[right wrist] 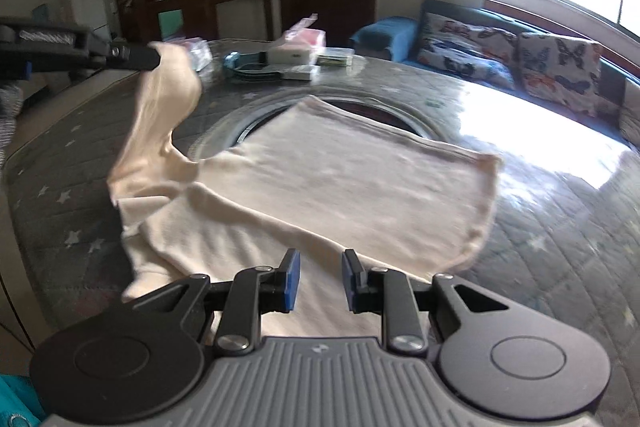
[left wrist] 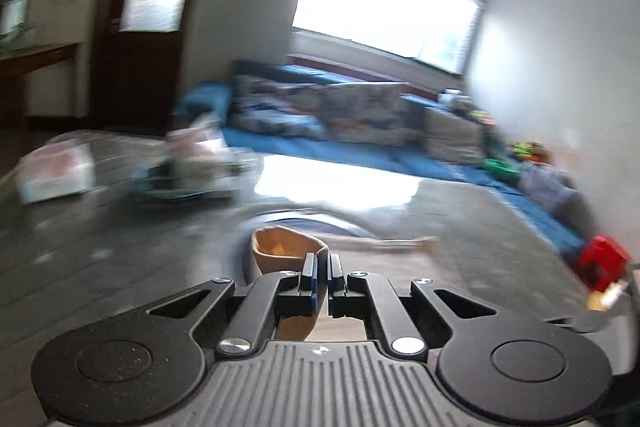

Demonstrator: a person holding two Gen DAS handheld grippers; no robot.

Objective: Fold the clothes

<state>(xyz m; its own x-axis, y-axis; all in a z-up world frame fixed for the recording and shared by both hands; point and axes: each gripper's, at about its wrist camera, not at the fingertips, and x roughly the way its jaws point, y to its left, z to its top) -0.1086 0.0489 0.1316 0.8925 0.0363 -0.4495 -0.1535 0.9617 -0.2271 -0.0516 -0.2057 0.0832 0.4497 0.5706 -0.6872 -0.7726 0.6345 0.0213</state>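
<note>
A cream garment [right wrist: 340, 183] lies spread on the grey quilted table [right wrist: 560, 227]. My left gripper [left wrist: 322, 267] is shut on its sleeve [left wrist: 286, 249], which hangs tan-coloured between the fingers. In the right wrist view the left gripper [right wrist: 154, 58] shows at the far left, holding the sleeve [right wrist: 164, 107] lifted above the table. My right gripper [right wrist: 318, 277] is open and empty, just above the garment's near edge.
A round glass turntable [right wrist: 256, 115] sits under the garment's far part. Tissue packs, boxes and a dish [right wrist: 280, 63] stand at the table's far side. A blue sofa with butterfly cushions [right wrist: 520, 63] lies beyond. A red object [left wrist: 602, 259] is at right.
</note>
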